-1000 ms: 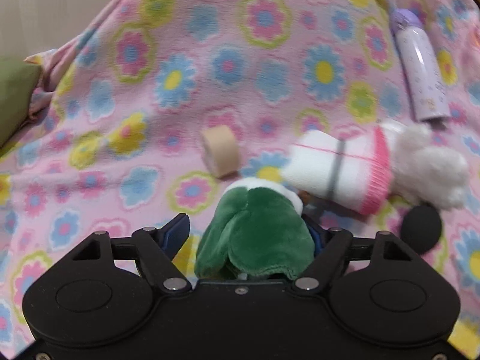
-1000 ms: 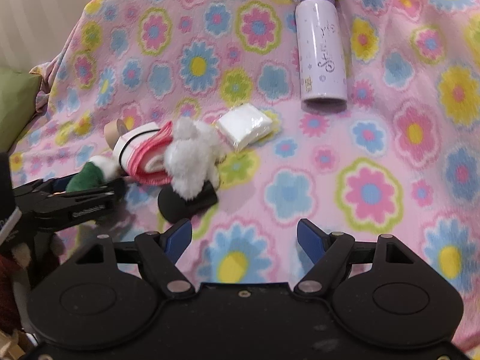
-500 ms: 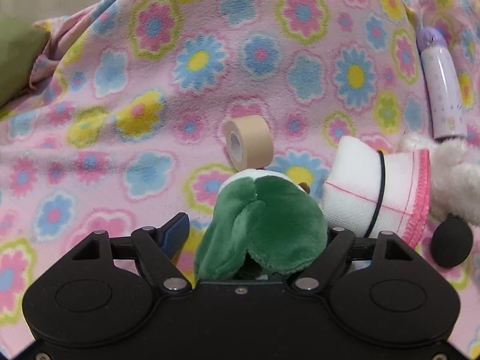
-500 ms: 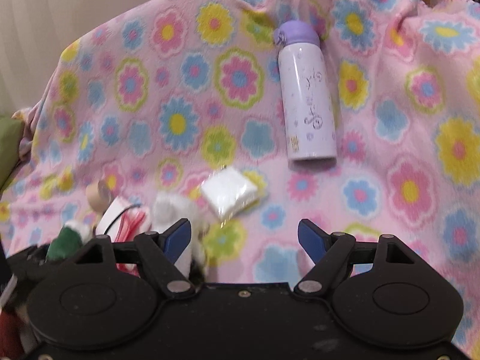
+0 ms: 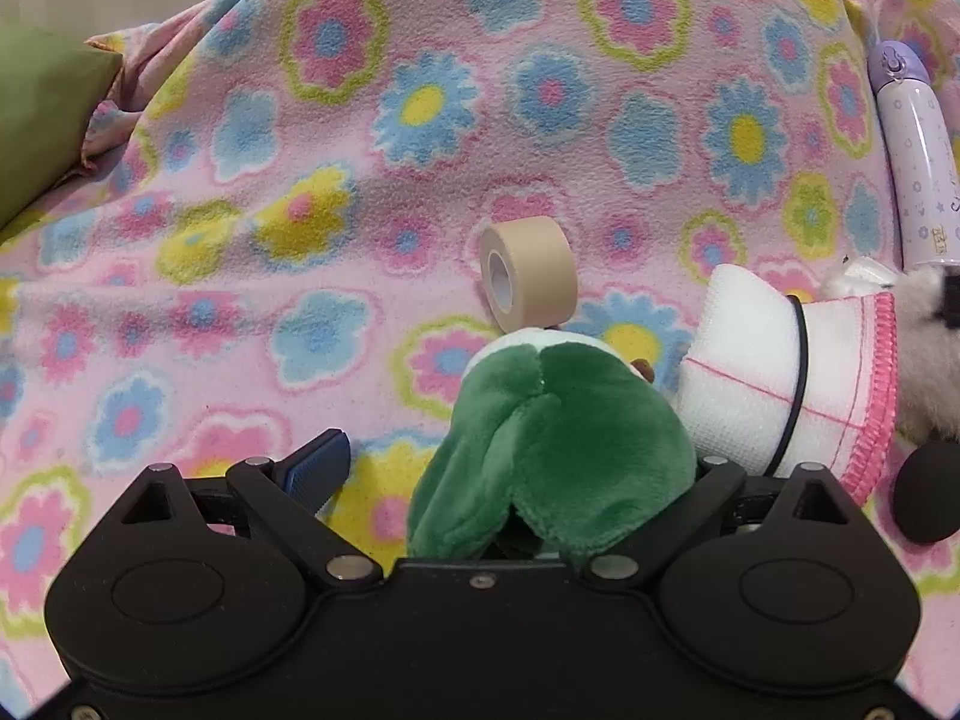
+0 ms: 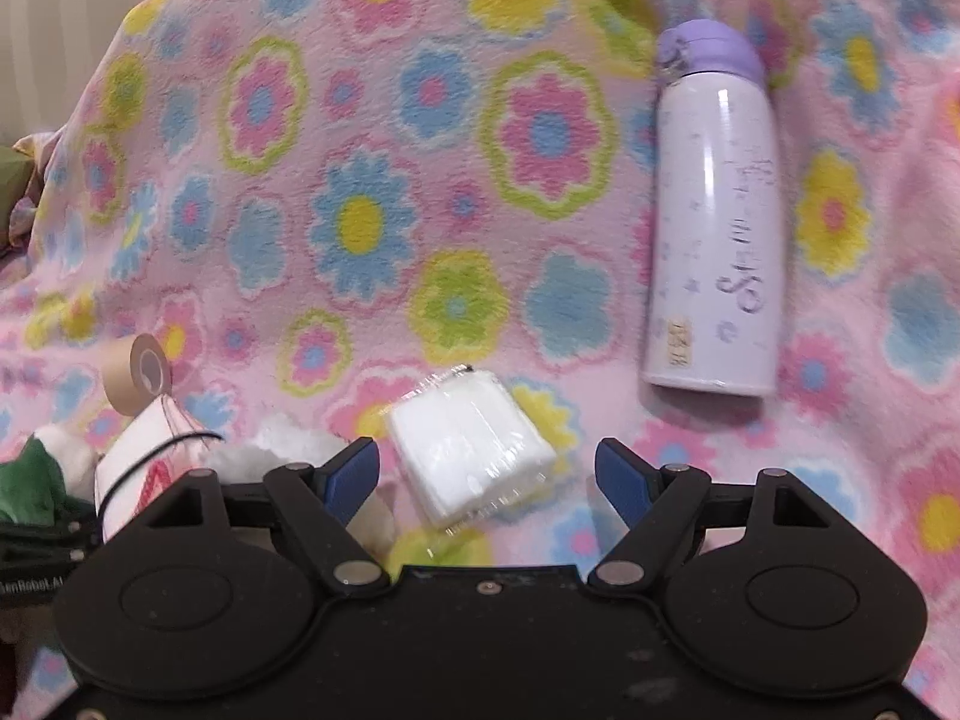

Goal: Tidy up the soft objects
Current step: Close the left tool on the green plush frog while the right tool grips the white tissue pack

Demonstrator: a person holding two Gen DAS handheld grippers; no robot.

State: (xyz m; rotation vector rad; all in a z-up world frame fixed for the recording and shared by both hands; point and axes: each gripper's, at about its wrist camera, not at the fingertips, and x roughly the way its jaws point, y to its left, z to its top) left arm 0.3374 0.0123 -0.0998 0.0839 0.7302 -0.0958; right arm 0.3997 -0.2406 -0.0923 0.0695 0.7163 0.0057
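Since a second ago my left tongs have just been opening: the left pad now stands clear of the green plush, which lies between the jaws against the right one, no longer pinched. Beyond it on the flowered blanket stands a tan tape roll on its edge, and to the right, touching the plush, lies a rolled white cloth with a pink hem and a black band, with something white and fluffy past it. My right tongs have swung over to a wrapped white tissue pack; they are spread, with the pack in the gap ahead of them and neither pad touching it. Well beyond, to the right, a lilac bottle lies on its side. At left I see the roll, cloth and plush again, close together.
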